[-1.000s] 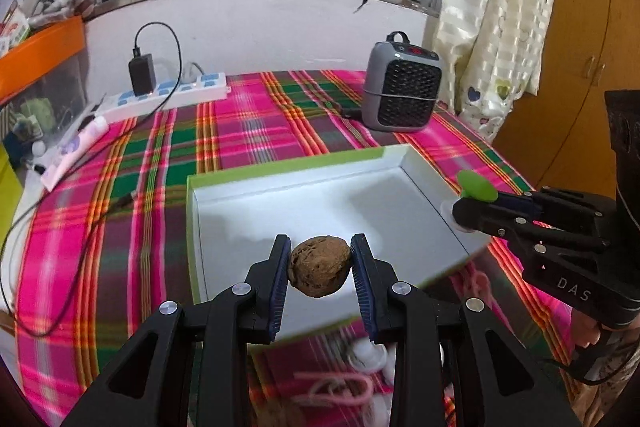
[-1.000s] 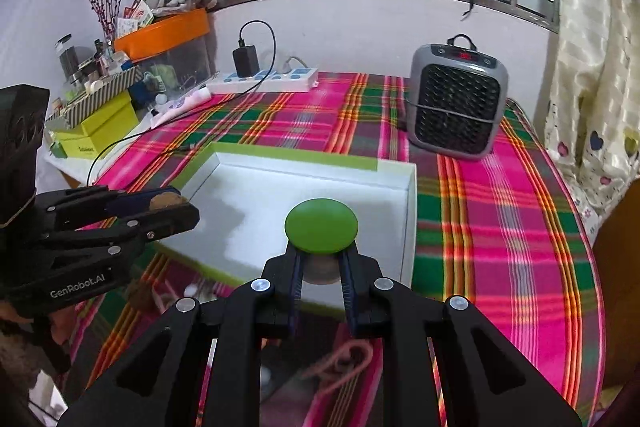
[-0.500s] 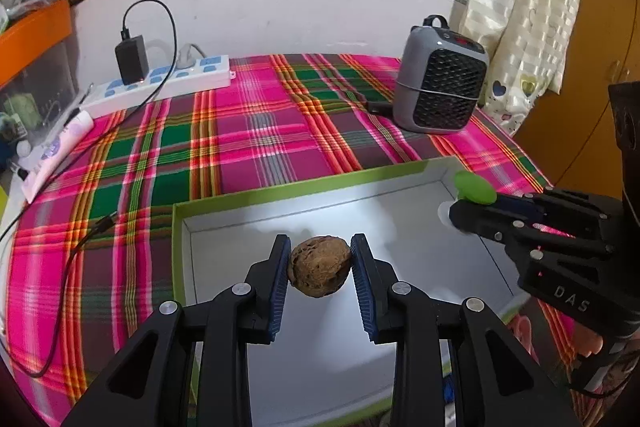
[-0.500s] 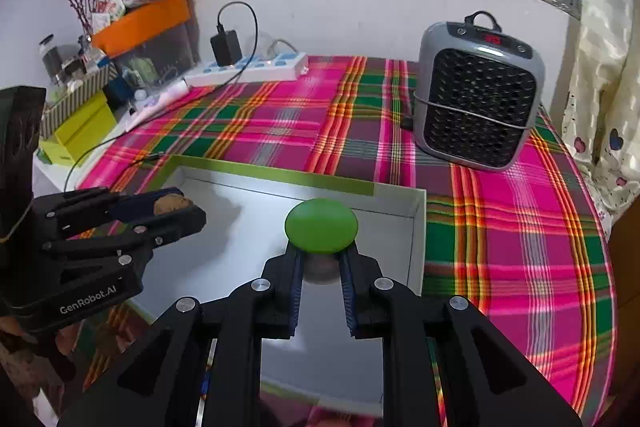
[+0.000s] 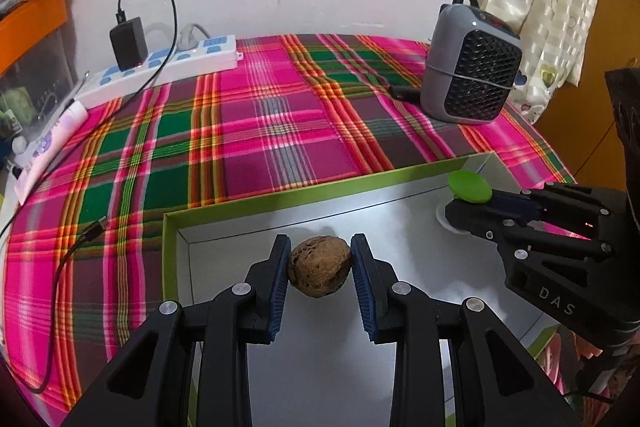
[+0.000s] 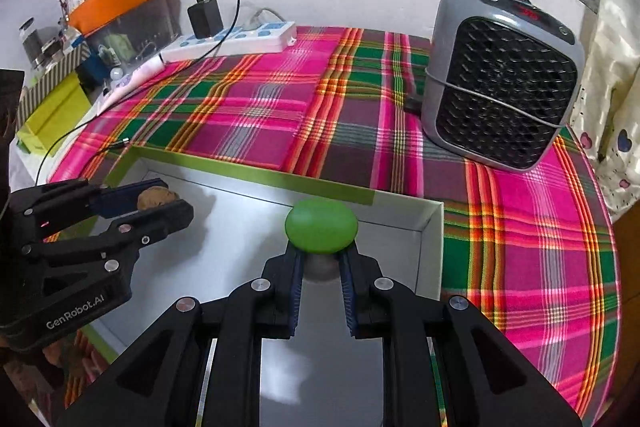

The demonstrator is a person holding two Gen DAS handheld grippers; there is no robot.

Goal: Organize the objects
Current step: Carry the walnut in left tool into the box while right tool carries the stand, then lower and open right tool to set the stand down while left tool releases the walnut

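Walnut (image 5: 319, 270) is clamped in the left hand-held gripper (image 5: 319, 273) above the white tray (image 5: 400, 219). The right hand-held gripper (image 6: 321, 269) is clamped on the green-capped object (image 6: 321, 225) over the same tray

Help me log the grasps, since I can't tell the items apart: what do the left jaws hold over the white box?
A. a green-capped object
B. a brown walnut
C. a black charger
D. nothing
B: the left gripper is shut on the brown walnut above the white box.
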